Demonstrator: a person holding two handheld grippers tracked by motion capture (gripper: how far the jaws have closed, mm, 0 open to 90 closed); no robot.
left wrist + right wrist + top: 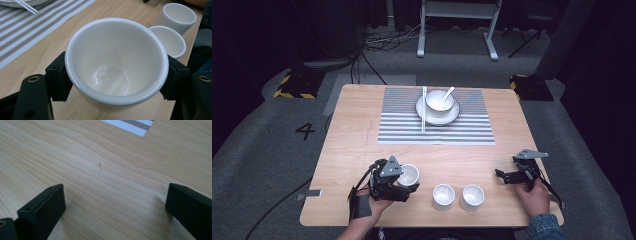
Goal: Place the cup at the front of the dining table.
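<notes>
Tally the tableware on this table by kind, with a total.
Cups: 3
Bowl: 1
Plate: 1
Spoon: 1
Chopsticks: 1 pair
Placemat: 1
Total: 8

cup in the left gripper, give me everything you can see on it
The cup is glossy white, ceramic by the look, handleless, with a rounded rim and walls tapering to a smaller base. It is empty and upright. The left gripper has its black jaws shut on opposite sides just under the rim. It sits at the table's near-left, left of two similar cups. Whether its base touches the wood is unclear.
</notes>
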